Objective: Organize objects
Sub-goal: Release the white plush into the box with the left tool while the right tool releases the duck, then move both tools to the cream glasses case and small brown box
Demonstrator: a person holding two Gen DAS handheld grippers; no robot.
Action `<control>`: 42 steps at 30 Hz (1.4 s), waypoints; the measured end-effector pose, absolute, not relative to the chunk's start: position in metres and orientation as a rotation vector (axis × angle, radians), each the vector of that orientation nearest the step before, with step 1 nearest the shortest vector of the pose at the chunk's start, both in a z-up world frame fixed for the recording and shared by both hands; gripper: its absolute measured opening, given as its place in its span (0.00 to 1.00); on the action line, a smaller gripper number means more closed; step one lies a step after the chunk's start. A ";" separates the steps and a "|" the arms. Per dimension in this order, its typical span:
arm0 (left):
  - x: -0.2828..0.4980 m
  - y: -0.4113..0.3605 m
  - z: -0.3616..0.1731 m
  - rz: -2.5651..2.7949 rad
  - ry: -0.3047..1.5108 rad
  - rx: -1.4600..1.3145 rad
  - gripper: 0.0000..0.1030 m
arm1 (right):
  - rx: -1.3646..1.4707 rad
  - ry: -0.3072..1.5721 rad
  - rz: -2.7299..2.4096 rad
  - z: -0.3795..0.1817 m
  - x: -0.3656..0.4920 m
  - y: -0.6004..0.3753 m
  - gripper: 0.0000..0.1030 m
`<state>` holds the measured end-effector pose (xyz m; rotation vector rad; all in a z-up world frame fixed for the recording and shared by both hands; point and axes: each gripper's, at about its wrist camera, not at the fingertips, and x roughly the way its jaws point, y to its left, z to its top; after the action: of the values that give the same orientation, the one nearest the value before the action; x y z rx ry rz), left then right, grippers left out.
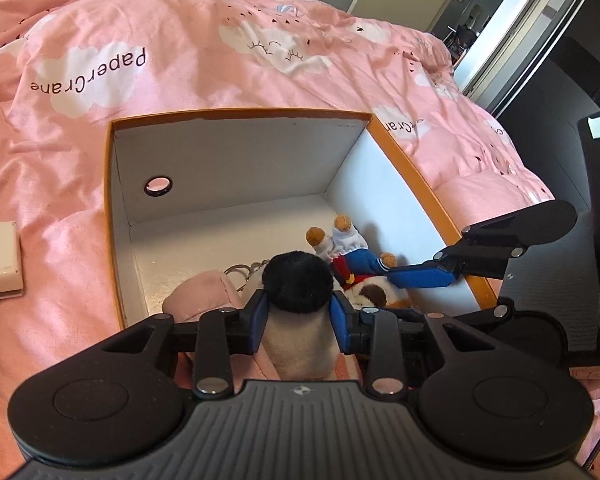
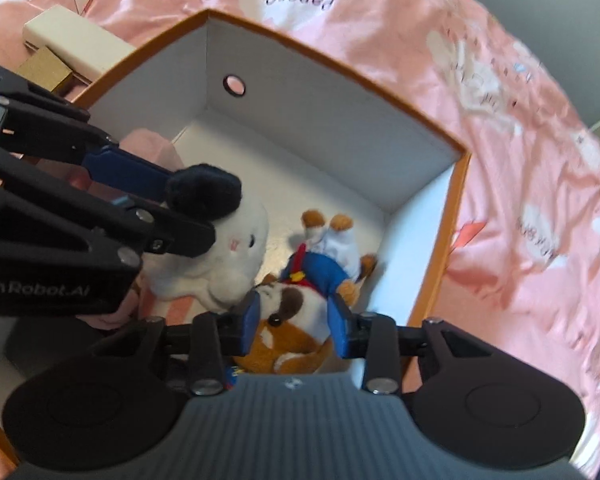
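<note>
pink quilt (image 1: 204,60) – rigid orange box (image 1: 404,168); left tool (image 1: 299,312) grips fuzzy plush (image 1: 298,284), right tool (image 2: 292,322) open over dog (image 2: 292,344).

The white plush (image 2: 236,256) is half hidden behind the left gripper (image 1: 299,322) — its black ear (image 1: 298,282) covers its face; the dog plush's (image 2: 296,332) lower head lies under the right gripper's (image 2: 294,326) body.

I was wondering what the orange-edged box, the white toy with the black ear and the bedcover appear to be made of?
Box: probably rigid cardboard, matte white inside with an orange outer skin; the walls are thin with crisp folded corners.
White toy: plush fabric, seemingly stuffed; fuzzy pile, and its black ear looks furry.
Bedcover: soft printed textile, likely cotton or a blend; it creases and puffs.
</note>
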<state>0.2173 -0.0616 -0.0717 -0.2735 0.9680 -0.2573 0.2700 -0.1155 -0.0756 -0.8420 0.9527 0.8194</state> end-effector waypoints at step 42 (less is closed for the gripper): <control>0.132 0.047 0.003 -0.053 0.867 -0.043 0.35 | -0.742 0.587 1.110 -0.004 0.131 -0.025 0.40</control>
<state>0.1322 0.0466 0.0035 -0.0430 0.8675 -0.0527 0.1311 -0.0247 -0.0040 -0.7423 0.5872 1.1096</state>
